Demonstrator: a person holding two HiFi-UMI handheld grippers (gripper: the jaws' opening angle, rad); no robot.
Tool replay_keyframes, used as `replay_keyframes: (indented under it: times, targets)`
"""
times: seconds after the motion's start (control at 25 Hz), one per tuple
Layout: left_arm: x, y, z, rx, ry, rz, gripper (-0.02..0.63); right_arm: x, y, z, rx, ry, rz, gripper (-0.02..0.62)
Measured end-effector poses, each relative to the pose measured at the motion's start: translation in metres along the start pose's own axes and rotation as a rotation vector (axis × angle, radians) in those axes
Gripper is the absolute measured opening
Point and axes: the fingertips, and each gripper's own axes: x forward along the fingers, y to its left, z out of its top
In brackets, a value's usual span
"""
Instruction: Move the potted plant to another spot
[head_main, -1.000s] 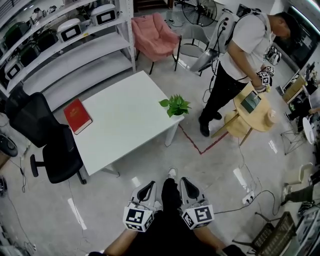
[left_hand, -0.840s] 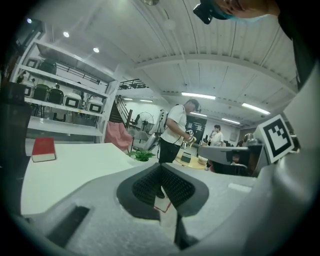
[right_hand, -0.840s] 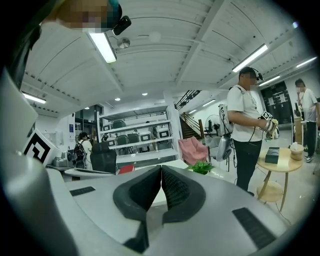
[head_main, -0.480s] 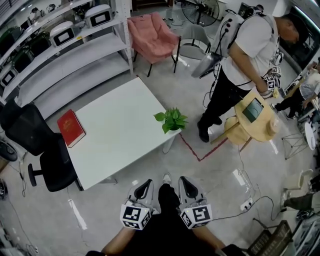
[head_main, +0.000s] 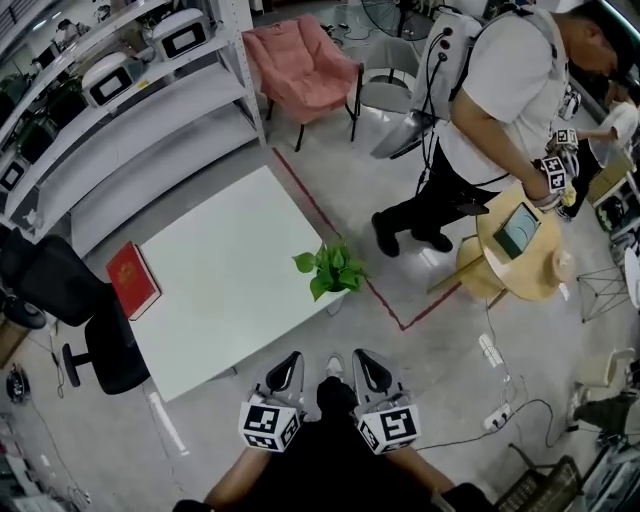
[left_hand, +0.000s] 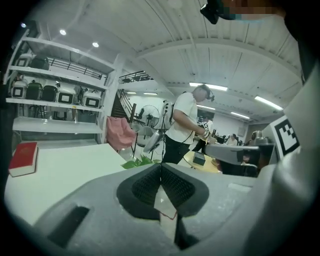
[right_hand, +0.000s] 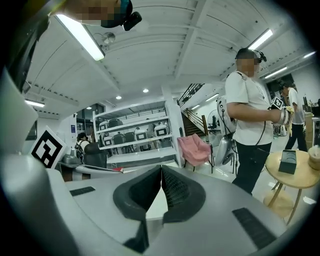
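Observation:
The potted plant, green leaves in a small white pot, stands on the near right corner of the white table. Its leaves peek over the jaws in the left gripper view. My left gripper is shut and empty, held close to the body just short of the table's near edge. Beside it, my right gripper is also shut with nothing in it, pointing towards the plant from below it in the head view. Both grippers are well clear of the plant.
A red book lies on the table's left side. A black office chair stands left of the table, white shelves and a pink armchair behind. A person stands at a round wooden side table on the right. Red tape marks the floor.
The view has closed in on the table: the plant and table sit nearer to both grippers. The person on the right has stepped closer. Both grippers stayed shut.

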Motion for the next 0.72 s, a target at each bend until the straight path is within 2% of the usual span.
replay_keyframes:
  times: [0.32, 0.72]
  targets:
    - [0.063, 0.010, 0.003, 0.016, 0.053, 0.034, 0.018, 0.037, -0.054, 0.010, -0.002, 0.009, 0.015, 0.012]
    - [0.118, 0.045, -0.001, 0.004, 0.111, 0.049, 0.018, 0.071, -0.076, 0.008, 0.012, 0.048, 0.011, 0.012]
